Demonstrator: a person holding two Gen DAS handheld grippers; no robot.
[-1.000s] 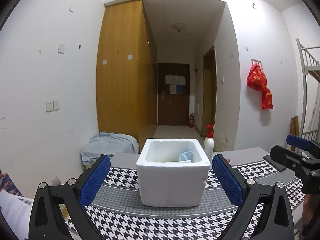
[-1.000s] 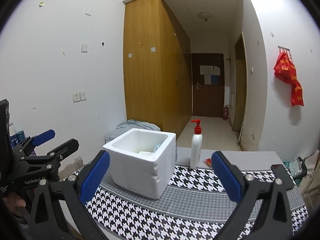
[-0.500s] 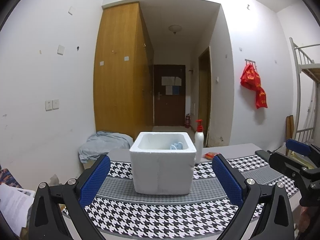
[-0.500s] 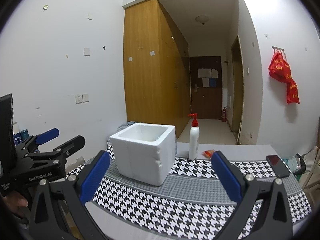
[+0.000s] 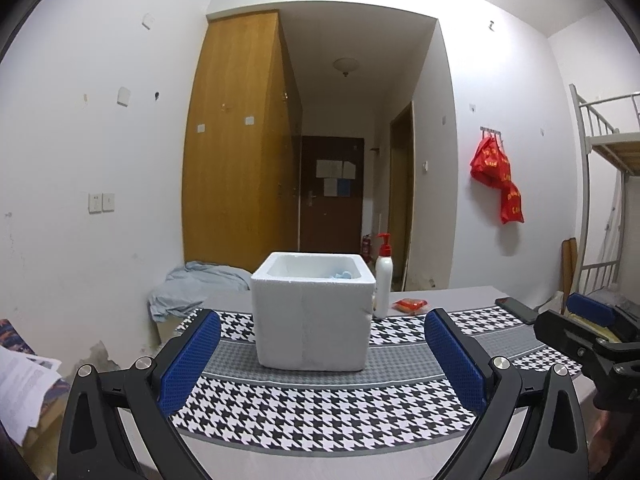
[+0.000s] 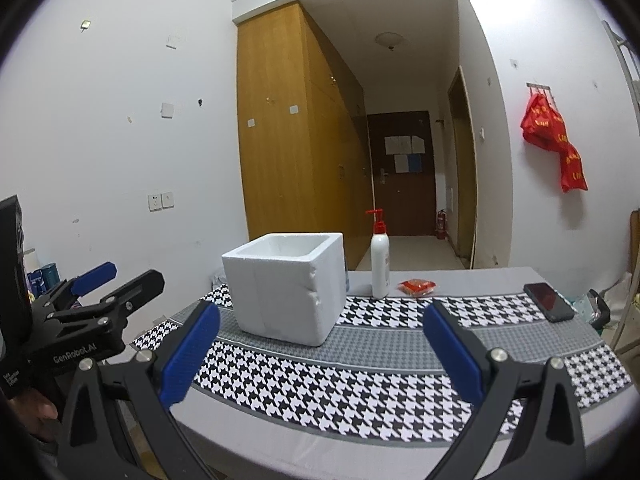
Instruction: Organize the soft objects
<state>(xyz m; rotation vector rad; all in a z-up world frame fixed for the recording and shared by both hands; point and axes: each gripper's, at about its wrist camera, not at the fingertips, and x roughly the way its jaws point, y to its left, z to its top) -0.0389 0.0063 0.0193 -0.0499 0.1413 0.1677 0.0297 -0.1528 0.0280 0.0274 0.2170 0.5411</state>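
Observation:
A white foam box [image 5: 314, 310] stands on the houndstooth cloth; it also shows in the right wrist view [image 6: 286, 286]. A light blue soft object [image 5: 342, 275] peeks above its far right rim. My left gripper [image 5: 320, 360] is open and empty, held back from the box near the table's front edge. My right gripper [image 6: 320, 350] is open and empty, to the right of the left one and also back from the box. Each gripper shows at the edge of the other's view.
A white pump bottle with a red top [image 6: 379, 261] stands right of the box, a red packet [image 6: 418, 286] beside it. A black phone [image 6: 548, 302] lies at the right of the houndstooth cloth [image 6: 360, 364]. A bunk bed frame [image 5: 600, 184] stands far right.
Both grippers have pulled back and lowered away from the box, which now looks smaller and shows less of its inside. Both stay open and empty.

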